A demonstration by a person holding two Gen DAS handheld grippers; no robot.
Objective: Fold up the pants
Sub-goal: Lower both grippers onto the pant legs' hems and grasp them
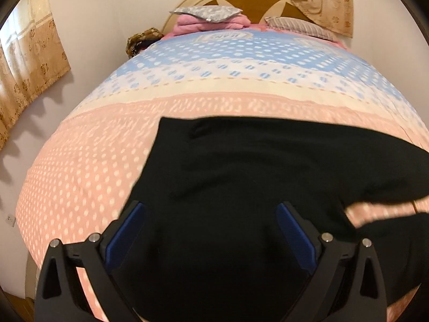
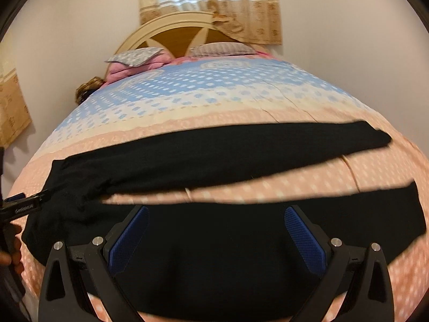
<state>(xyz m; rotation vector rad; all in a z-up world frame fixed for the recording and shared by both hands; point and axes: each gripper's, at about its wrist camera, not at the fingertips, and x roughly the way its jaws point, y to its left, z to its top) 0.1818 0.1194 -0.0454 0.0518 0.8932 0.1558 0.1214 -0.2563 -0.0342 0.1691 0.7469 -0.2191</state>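
Black pants (image 2: 214, 158) lie flat across the foot of the bed, waist at the left, the two legs spread apart toward the right. In the left wrist view the waist end of the pants (image 1: 241, 166) fills the lower frame. My left gripper (image 1: 210, 209) hovers open over the waist area, blue pads wide apart, nothing between them. My right gripper (image 2: 215, 212) is open above the near leg (image 2: 268, 228), its fingers empty. The left gripper (image 2: 25, 204) also shows at the left edge of the right wrist view, held by a hand.
The bed cover (image 1: 93, 161) is pink with white dots near me, blue and white farther back. Pillows (image 2: 134, 56) and a pink folded blanket (image 1: 211, 24) lie at the headboard (image 2: 171, 35). Curtains (image 2: 211, 2) hang behind; a wall runs along the left.
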